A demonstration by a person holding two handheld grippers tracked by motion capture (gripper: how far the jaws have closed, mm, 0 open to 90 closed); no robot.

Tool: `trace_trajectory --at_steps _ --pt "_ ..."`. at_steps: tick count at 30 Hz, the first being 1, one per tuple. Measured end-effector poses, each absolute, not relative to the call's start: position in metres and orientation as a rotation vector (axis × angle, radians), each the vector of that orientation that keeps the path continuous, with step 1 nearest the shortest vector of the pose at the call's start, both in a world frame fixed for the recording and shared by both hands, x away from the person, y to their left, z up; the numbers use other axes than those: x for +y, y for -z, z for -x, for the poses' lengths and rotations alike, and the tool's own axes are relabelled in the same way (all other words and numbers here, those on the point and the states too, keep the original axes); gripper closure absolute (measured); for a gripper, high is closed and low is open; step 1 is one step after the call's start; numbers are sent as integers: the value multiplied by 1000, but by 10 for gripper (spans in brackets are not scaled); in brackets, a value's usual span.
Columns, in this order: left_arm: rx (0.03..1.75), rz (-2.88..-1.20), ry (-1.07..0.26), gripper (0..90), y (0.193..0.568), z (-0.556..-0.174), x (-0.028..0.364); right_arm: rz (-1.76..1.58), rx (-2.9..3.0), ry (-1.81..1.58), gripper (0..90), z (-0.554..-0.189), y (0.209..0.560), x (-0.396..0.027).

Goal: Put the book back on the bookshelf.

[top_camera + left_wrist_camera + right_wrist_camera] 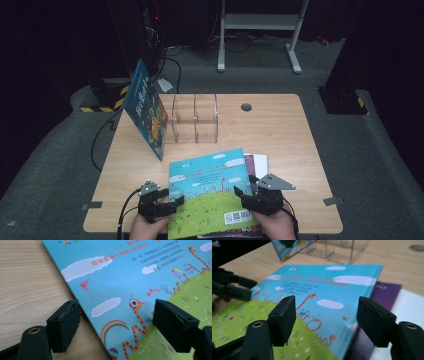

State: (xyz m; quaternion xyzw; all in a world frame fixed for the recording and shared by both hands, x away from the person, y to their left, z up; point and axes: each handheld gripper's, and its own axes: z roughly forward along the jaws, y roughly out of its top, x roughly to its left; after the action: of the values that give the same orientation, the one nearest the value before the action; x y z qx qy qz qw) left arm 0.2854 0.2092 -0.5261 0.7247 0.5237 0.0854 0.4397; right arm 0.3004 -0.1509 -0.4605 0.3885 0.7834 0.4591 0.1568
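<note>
Your left gripper (pixel 172 201) and right gripper (pixel 243 192) both have fingers spread, pinching nothing, flanking the near edge of the blue picture book (pixel 210 190) flat on the desk (pixel 280 135).

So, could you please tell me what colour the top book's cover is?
The top book is sky blue above, green below; clearest in the high view.

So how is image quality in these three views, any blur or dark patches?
High view: table evenly lit, surroundings nearly black, clear acrylic holder faint. Left gripper view: blue picture book sharp, near jaws slightly soft. Right gripper view: the book and the holder behind it are smeared, as if by motion.
</note>
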Motion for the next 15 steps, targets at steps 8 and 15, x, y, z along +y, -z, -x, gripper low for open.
trace_trajectory --at_steps 8,15 --pt "1318 -1804 -222 165 525 -284 205 -1125 2275 -1310 285 -295 468 -156" --pt "1322 -1797 -225 158 526 -284 204 -1183 2317 -1260 273 -297 475 -156"
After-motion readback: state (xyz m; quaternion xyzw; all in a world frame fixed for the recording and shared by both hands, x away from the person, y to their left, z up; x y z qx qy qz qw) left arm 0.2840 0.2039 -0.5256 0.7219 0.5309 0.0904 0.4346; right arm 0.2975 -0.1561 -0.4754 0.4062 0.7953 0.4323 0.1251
